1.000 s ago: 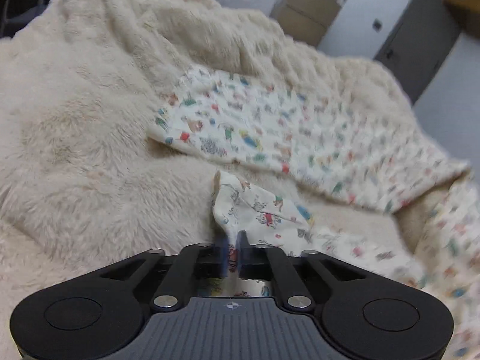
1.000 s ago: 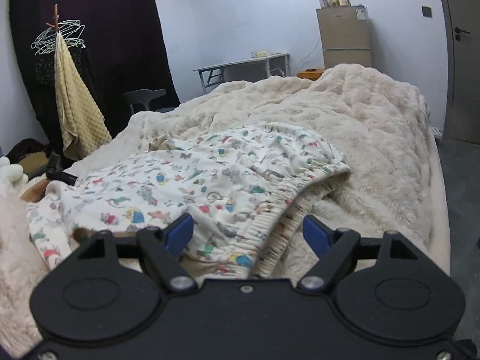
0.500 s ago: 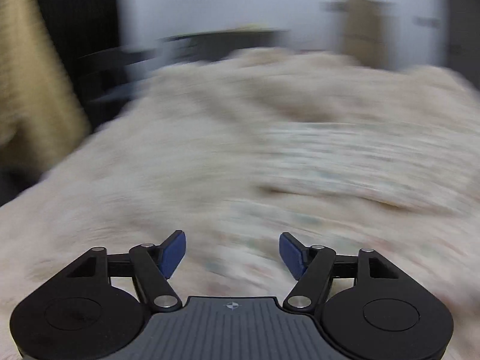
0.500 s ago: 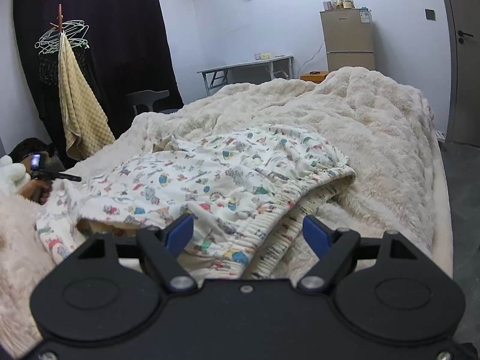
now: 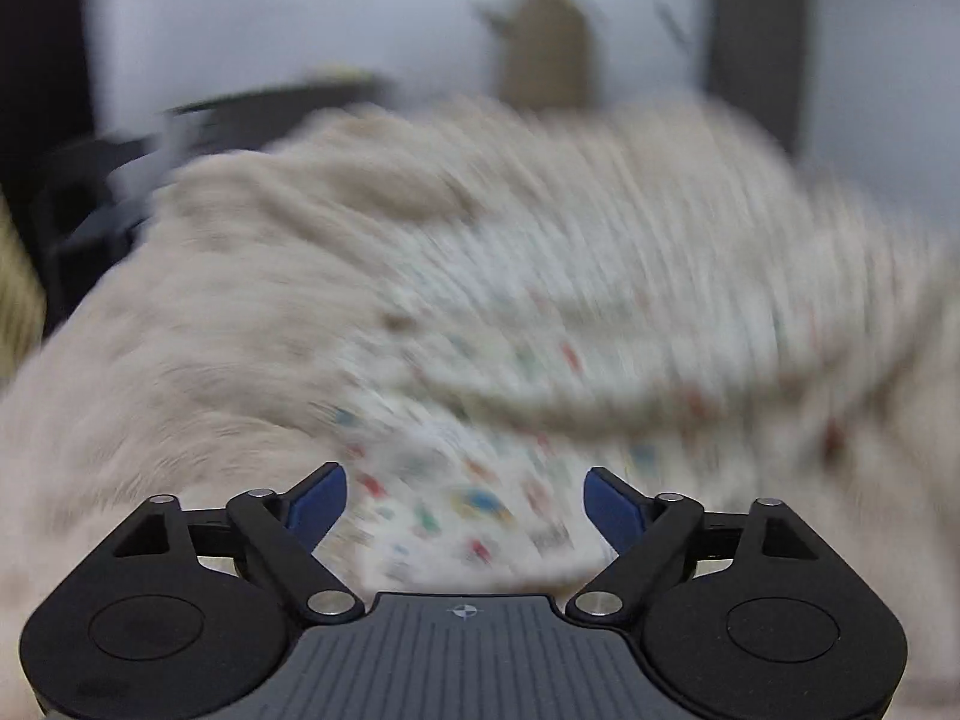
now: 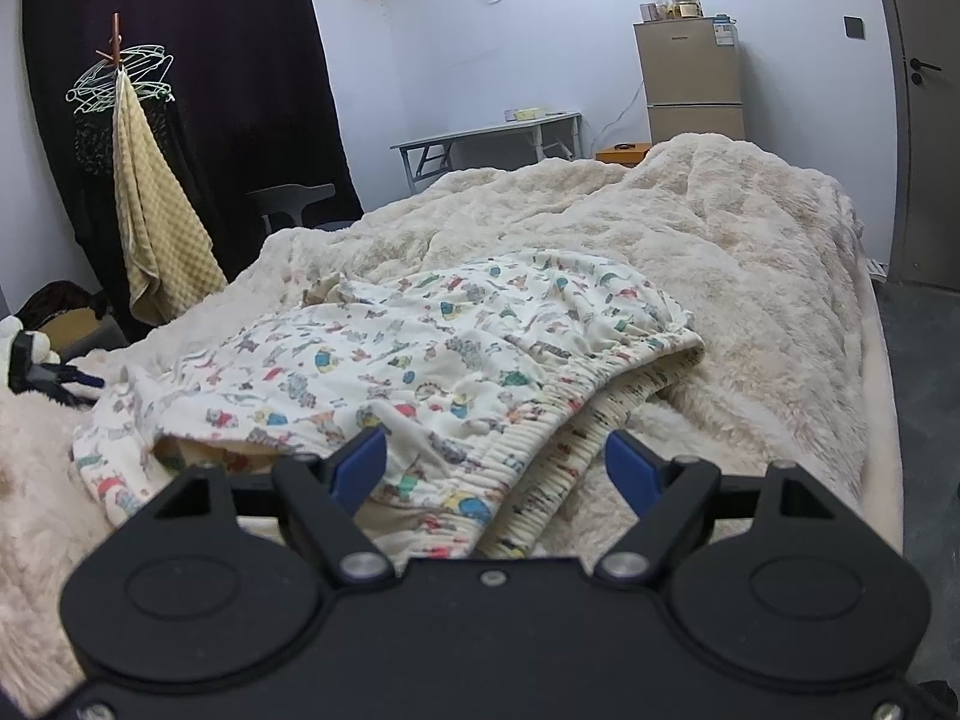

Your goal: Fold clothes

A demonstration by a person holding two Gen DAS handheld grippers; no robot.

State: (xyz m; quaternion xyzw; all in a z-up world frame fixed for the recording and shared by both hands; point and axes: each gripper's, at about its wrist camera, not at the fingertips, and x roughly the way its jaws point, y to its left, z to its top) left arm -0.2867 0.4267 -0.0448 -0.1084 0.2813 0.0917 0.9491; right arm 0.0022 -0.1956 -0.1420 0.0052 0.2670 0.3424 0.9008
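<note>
1. Left gripper (image 5: 465, 504): jaws wide apart, having just been opening. Nothing is clamped; the blue pads (image 5: 318, 501) stand clear of the cloth that shows in the gap between them. This view is heavily motion-blurred.
2. Right gripper (image 6: 497, 465): jaws wide apart, blue pads (image 6: 360, 462) on either side of the elastic waistband without pressing on it. Nothing held.
3. Printed garment (image 6: 420, 360): cream cloth with small coloured cartoon figures and a ribbed elastic waistband (image 6: 558, 420). It lies partly folded on the blanket, waistband end nearest the right gripper, a leg end reaching left. In the left wrist view the same garment (image 5: 480, 480) lies just ahead of the open jaws, its detail lost to blur.
4. Blanket (image 6: 750, 276): cream, plush, rumpled, covering the bed under the garment.
5. Left gripper seen from the right wrist view (image 6: 42, 369): dark body at the far left edge, beside the garment's leg end; whether it touches the cloth cannot be told.
6. Hanger stand (image 6: 120, 72): by the dark curtain (image 6: 198, 90), bearing a yellow waffle towel (image 6: 156, 222).
7. Folding table (image 6: 492, 132): against the far wall.
8. Small fridge (image 6: 690, 84): beside the table, with jars on top.
9. Door (image 6: 927, 120): grey, at the right edge.
</note>
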